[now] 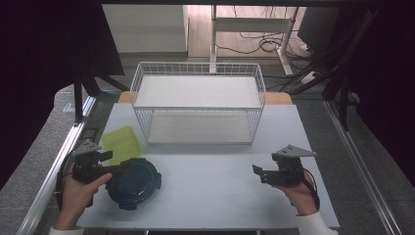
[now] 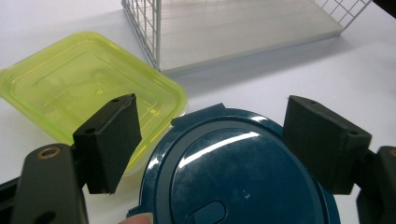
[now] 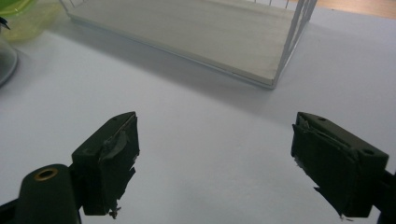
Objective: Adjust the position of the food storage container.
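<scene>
A person at the table wears white cuffs on both sleeves and carries a black two-jaw tool in each hand. The left gripper [image 1: 111, 157] and right gripper [image 1: 258, 174] are each topped by a grey three-cornered plate, with a dark cable trailing at the wrist. Brass-ringed screw holes mark the arms, and the right tool's black pads [image 3: 112, 158] look frayed.

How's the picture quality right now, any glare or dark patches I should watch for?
High view: both sides are very dark, while the table is evenly lit. Left gripper view: a white streak of glare lies across the dark blue round lid, and the nearest tool parts are soft. Right gripper view: the wire rack casts a soft shadow on the table; no glare.
</scene>
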Motion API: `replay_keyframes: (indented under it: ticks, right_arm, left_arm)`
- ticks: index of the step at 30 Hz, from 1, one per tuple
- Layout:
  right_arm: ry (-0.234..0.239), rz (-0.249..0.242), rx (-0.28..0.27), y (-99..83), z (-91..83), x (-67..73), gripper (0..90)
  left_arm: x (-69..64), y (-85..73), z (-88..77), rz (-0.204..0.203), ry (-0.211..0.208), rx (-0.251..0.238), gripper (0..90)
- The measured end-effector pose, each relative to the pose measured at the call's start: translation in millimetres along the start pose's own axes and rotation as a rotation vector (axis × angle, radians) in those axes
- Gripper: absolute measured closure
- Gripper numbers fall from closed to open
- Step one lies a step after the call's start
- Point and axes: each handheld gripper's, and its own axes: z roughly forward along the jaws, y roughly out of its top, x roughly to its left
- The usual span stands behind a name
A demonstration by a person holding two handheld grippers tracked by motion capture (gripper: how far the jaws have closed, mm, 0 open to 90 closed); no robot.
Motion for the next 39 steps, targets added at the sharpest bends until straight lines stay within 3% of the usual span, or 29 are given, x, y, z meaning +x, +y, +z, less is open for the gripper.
replay_keyframes:
  ticks: [16, 20, 25, 27, 39]
  right_arm:
    - [-0.002, 0.028, -0.014, 3.1, -12.0, -2.9, 18.5]
    - [-0.003, 0.025, -0.008, 3.5, -9.8, -3.9, 18.8]
    - [0.002, 0.015, 0.004, 4.0, -4.7, -3.3, 19.0]
    - [0.002, 0.013, 0.006, 4.9, -4.1, -2.2, 19.2]
    - [-0.006, 0.01, 0.02, 4.8, -1.3, -1.5, 19.3]
  left_arm:
    - [-5.2, -2.2, 2.3, 0.019, -0.005, 0.014, 18.2]
    - [-7.3, -2.0, -2.3, 0.024, -0.031, 0.006, 17.2]
    - [-7.5, -3.1, -4.6, 0.032, -0.012, 0.0, 16.0]
    - [-7.5, -5.8, -5.0, 0.07, 0.027, -0.001, 15.7]
    - [-1.5, -6.5, -15.8, 0.032, 0.037, 0.01, 22.4]
